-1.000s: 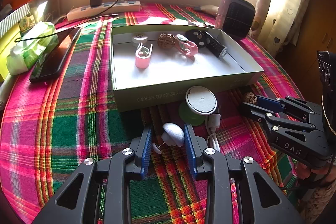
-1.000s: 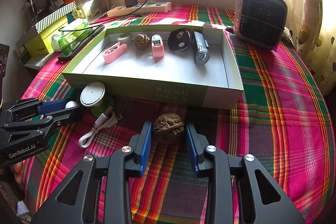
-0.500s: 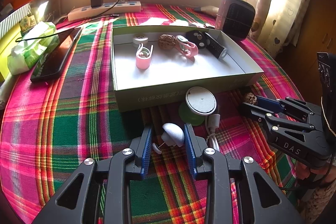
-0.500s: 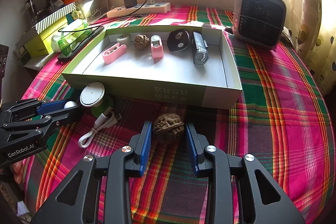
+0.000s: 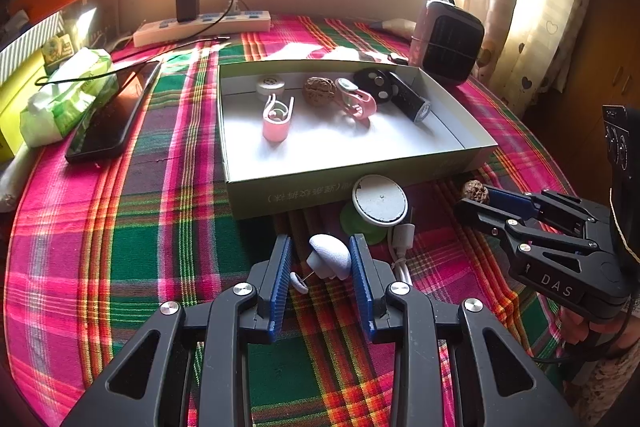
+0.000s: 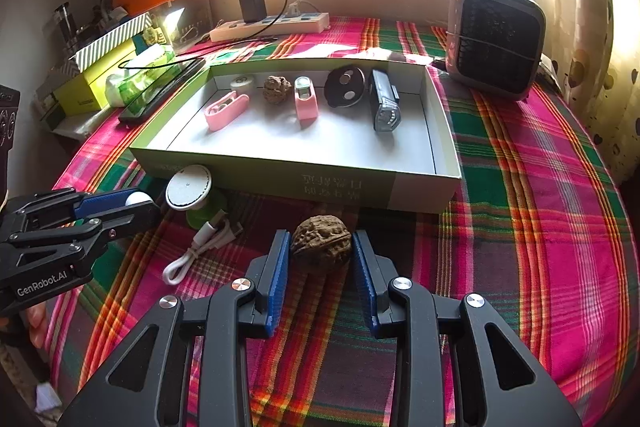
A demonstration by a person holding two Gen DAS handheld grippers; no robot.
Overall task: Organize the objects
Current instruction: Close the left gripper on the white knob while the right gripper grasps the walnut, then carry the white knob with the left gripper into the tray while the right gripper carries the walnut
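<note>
Nothing's moved since a sec ago: left tool (image 5: pixel 319 261) brackets white cap (image 5: pixel 329 255), right tool (image 6: pixel 320 255) brackets walnut (image 6: pixel 321 239), both spread. No pinch yet; tray (image 6: pixel 420 187) mid-frame waits.

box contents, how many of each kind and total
pink clips: 2
walnut: 1
white round cap: 1
black disc: 1
black bike light: 1
total in the box: 6

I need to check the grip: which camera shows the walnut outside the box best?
The right wrist view: the walnut sits large and unobstructed between the right gripper fingers. The left wrist view shows it only small, partly hidden behind that gripper's fingertip.
</note>
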